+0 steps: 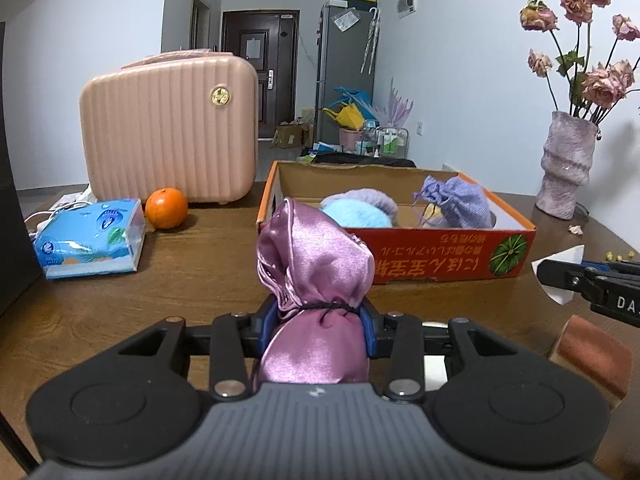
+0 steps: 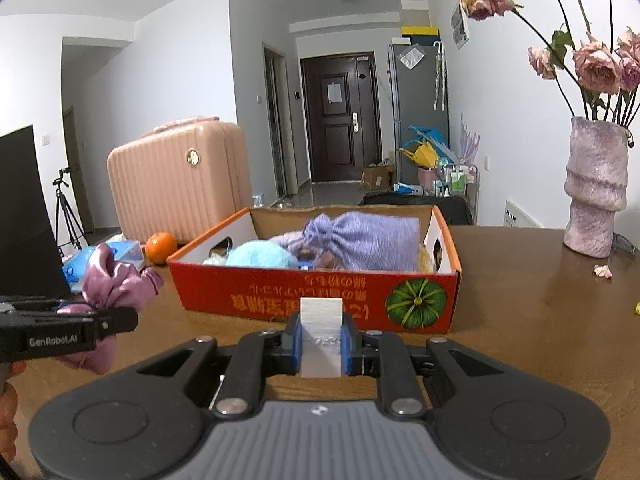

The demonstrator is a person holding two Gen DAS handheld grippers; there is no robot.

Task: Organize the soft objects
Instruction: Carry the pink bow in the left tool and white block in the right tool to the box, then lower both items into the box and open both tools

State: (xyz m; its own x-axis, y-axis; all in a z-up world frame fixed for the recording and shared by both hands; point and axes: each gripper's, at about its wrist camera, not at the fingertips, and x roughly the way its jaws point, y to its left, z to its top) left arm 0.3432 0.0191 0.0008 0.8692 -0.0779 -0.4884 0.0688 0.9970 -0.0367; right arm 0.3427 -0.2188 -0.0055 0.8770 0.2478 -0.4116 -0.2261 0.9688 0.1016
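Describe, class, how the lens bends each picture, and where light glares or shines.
Left wrist view: fisheye curves the table edge and darkens the corners; the satin pouch in the left claw gleams with soft highlights. Right wrist view: walls and door bow outward; glare lies on the table near the vase; the white foam block in the right claw looks nearly washed out.

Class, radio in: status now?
Left gripper shut on pink pouch. Right gripper shut on white block. Box ahead, path clear.
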